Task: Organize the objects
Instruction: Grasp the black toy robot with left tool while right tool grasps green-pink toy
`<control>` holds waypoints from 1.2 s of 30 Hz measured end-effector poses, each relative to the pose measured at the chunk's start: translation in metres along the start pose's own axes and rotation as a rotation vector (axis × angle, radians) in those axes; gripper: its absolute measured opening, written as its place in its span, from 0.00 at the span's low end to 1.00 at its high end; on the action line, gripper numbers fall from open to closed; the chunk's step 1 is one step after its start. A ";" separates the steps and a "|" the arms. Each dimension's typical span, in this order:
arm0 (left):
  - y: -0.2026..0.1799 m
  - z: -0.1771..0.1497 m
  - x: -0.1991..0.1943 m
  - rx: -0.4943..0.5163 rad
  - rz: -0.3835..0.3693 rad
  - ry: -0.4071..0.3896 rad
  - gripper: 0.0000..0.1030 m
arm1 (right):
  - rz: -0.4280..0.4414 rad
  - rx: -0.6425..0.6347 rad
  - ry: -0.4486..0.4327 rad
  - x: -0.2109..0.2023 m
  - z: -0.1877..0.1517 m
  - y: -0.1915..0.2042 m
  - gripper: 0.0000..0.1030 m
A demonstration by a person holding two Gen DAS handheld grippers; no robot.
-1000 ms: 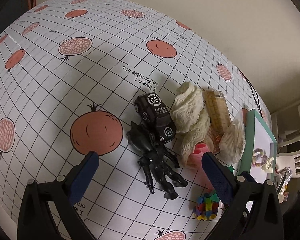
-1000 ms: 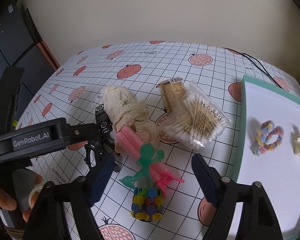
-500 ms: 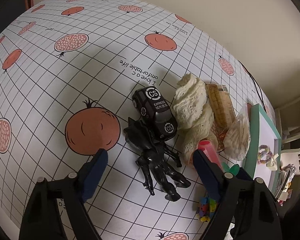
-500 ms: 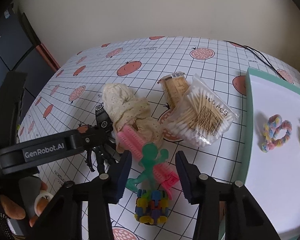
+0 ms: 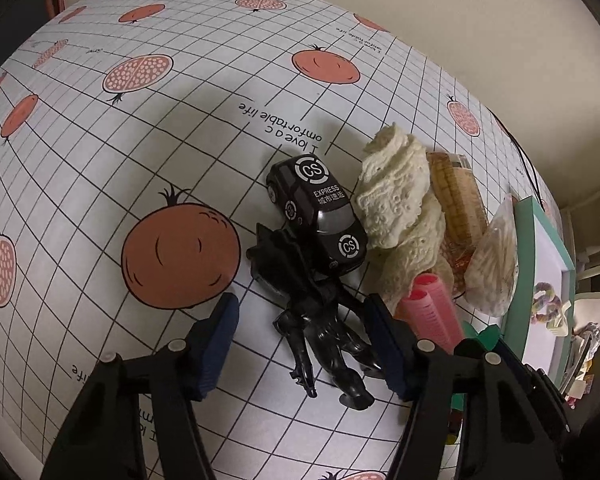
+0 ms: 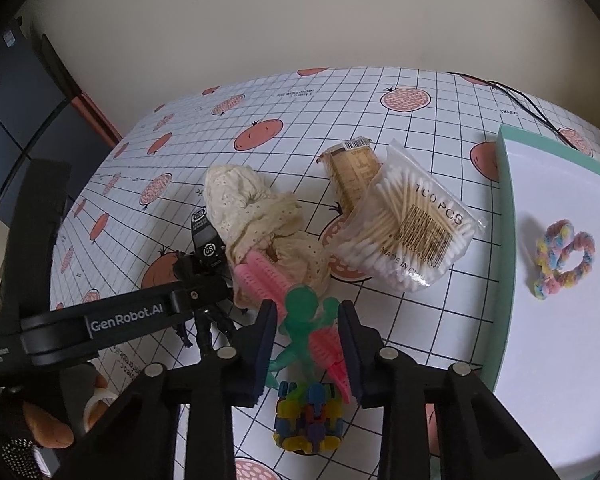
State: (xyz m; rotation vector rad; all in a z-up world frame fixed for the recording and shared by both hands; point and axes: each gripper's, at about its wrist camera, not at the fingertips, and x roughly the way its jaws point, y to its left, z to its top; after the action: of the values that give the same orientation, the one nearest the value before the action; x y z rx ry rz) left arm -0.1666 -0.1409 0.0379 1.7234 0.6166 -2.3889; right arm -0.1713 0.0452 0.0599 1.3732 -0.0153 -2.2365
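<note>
Right hand-held gripper half open astride green figure on table, not yet gripping; long axis running forward between fingers. Left hand-held gripper open around black figure, empty.

"CS EXPRESS" on toy car (cotton-swab bag: "100 PCS")

Hand-held gripper straddles black figure, seemingly untouched.

— How does the left hand-held gripper stand?
— Its jaws are spread wide, low over the counter.
— And the right hand-held gripper?
— Its jaws are drawn narrow, a gap showing between the pads.
</note>
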 end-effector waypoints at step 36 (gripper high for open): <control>-0.013 -0.002 -0.007 0.010 -0.013 -0.008 0.28 | 0.054 0.036 -0.008 -0.004 0.003 -0.005 0.28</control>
State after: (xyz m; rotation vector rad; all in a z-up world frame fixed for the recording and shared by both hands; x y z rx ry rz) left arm -0.1671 -0.1298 0.0472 1.7177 0.6168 -2.4108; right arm -0.1742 0.0510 0.0636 1.3670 -0.0939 -2.2069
